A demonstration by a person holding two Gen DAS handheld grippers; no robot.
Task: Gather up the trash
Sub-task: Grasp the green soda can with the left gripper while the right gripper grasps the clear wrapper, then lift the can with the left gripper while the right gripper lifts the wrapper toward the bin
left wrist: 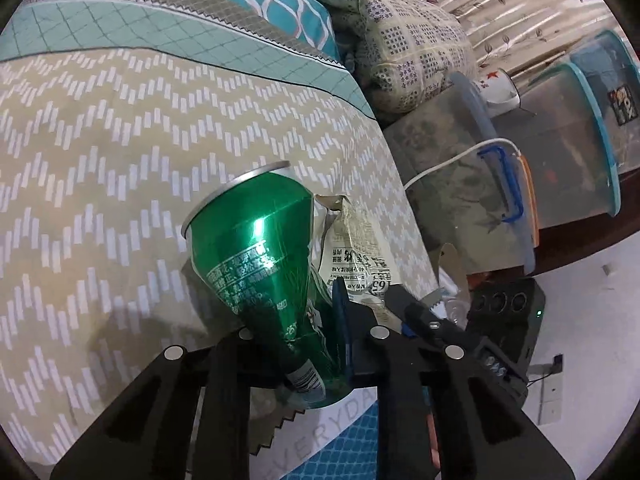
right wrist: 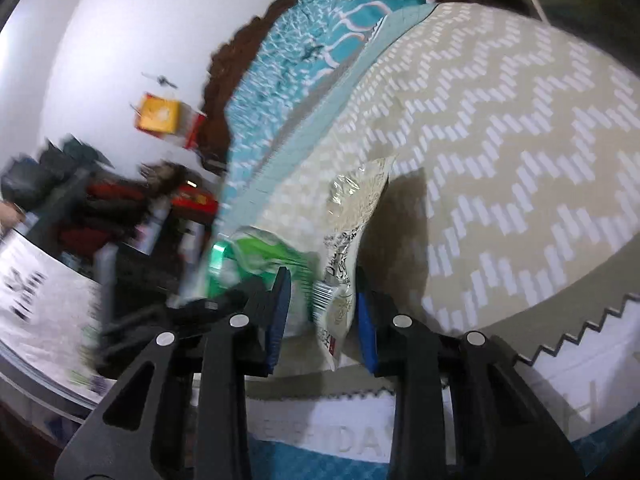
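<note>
Crushed green can (left wrist: 256, 256) sits clamped in the left tongs (left wrist: 308, 344), pinched at its flattened lower end between the 2 fingers, its silver rim pointing up and away to the left of them. Just right of the can, touching it, hangs a crumpled wrapper (left wrist: 352, 252) with black print, held above the zigzag-patterned bed (left wrist: 100, 140). Further right of the left tongs, beside the bed, stand clear storage bins (left wrist: 560, 152) with a white cable (left wrist: 448, 160) draped over the nearest one.

From the right wrist view, the right tongs (right wrist: 322, 312) grip that same wrapper (right wrist: 352, 232) between the blue pads (right wrist: 366, 328), its clear, crinkled top rising straight ahead of the fingers. Left of the right tongs, close by, the green can (right wrist: 256, 256) shows as a blur. The bed (right wrist: 500, 140) spreads ahead and to the right, a white wall (right wrist: 100, 40) to the far left.
</note>
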